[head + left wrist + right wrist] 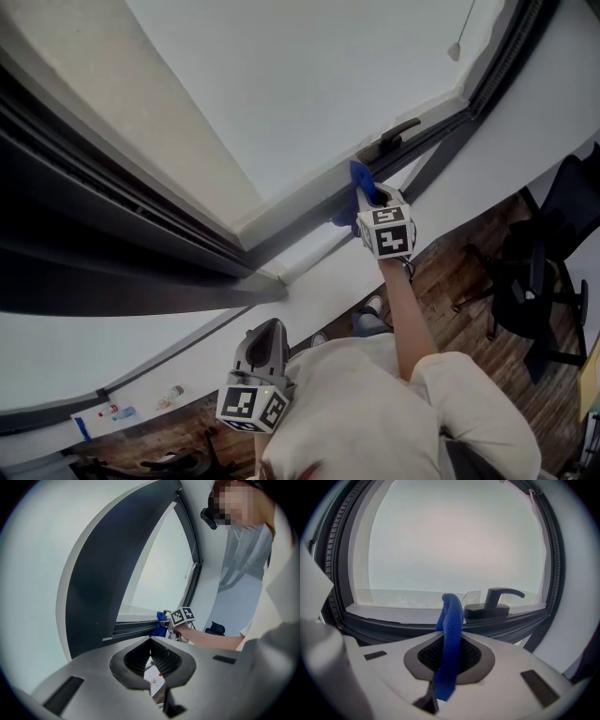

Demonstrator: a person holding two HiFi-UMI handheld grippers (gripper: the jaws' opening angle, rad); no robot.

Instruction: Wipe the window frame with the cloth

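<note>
Right tool [449, 667] clamps cloth [451, 616] at window frame [412, 626] near handle [494, 603]; wipe under way, next: steady slide along rail. Left tool [157, 688] closed, empty.

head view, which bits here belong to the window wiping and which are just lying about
In the job: blue cloth, right gripper shut on it, window frame.
Just about: left gripper, shut and empty; office chair; small bottle.

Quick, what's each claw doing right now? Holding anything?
Left claw: closed, nothing in it.
Right claw: closed on the blue cloth.
</note>
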